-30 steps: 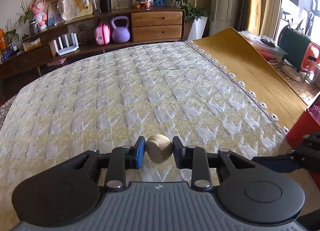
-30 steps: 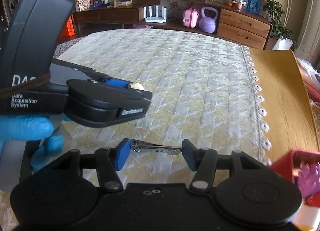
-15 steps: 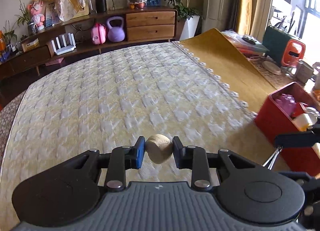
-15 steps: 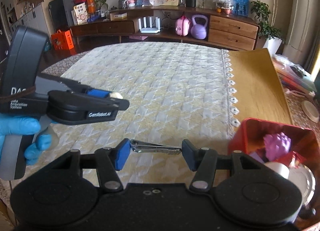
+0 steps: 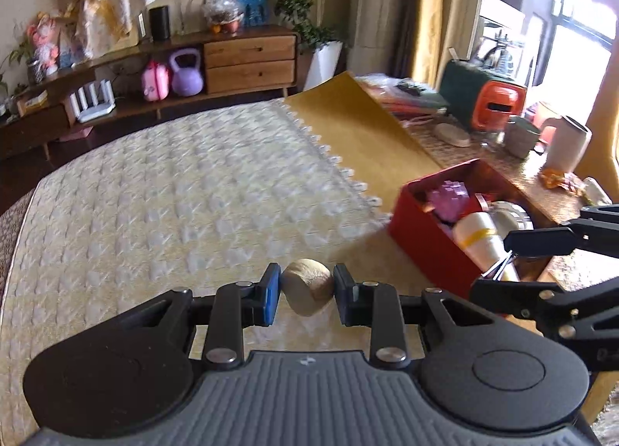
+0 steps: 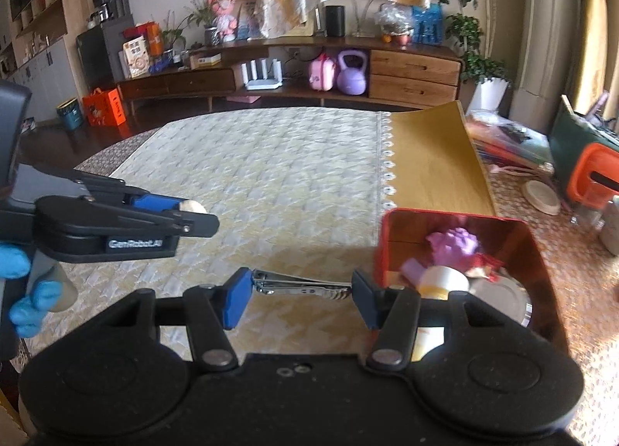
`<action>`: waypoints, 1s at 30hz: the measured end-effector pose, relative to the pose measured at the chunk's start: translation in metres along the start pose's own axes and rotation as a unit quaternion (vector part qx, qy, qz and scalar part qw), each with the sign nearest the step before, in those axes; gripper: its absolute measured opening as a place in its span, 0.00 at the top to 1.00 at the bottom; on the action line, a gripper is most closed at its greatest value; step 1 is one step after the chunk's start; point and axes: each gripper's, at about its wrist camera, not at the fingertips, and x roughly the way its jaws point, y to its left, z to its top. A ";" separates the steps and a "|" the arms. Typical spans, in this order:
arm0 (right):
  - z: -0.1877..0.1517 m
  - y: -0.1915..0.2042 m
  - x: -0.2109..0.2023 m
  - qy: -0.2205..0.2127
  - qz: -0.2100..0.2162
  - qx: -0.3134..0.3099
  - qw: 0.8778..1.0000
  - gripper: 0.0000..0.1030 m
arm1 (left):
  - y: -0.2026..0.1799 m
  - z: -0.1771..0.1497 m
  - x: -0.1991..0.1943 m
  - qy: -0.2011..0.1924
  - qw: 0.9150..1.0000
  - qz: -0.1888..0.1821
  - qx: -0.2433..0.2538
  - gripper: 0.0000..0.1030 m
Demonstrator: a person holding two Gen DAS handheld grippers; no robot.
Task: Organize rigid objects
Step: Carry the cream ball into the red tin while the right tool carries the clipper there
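Note:
My left gripper [image 5: 306, 293] is shut on a round wooden block [image 5: 308, 286] and holds it above the quilted cloth. It also shows in the right wrist view [image 6: 182, 214] at the left. My right gripper [image 6: 300, 291] is shut on a metal nail clipper [image 6: 300, 286], held crosswise just left of the red box [image 6: 536, 248]. In the left wrist view the red box [image 5: 425, 245] is at the right, with the right gripper [image 5: 506, 264] over its near end. The box holds a purple toy [image 6: 454, 245], a white roll [image 6: 443, 279] and a metal lid.
The quilted cream cloth [image 5: 174, 194] covers the table, with a yellow wooden mat [image 5: 359, 129] beyond its lace edge. Cups, an orange-and-green appliance [image 5: 495, 101] and clutter stand on the right. A wooden sideboard [image 6: 348, 70] lies behind.
Both grippers have moved right toward the red box, still holding their objects. The box now shows more fully in both views, with the right gripper at its near end.

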 end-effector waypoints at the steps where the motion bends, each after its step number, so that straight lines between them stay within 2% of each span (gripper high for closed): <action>1: -0.002 -0.004 -0.005 -0.003 -0.003 0.002 1.000 0.46 | -0.006 0.001 -0.003 -0.003 1.000 -0.003 0.005 0.72; 8: -0.016 -0.036 -0.032 -0.019 -0.024 0.022 0.999 0.46 | -0.051 0.012 -0.011 -0.013 0.999 -0.026 0.034 0.72; 16: -0.035 -0.076 -0.051 -0.023 -0.052 0.044 0.997 0.46 | -0.100 0.019 -0.001 -0.008 0.997 -0.047 0.068 0.72; 23: -0.048 -0.105 -0.055 -0.018 -0.075 0.049 0.996 0.46 | -0.137 0.029 0.021 0.002 0.994 -0.066 0.092 0.72; 30: -0.057 -0.125 -0.042 0.000 -0.084 0.052 0.995 0.46 | -0.165 0.042 0.054 0.010 0.990 -0.073 0.121 0.72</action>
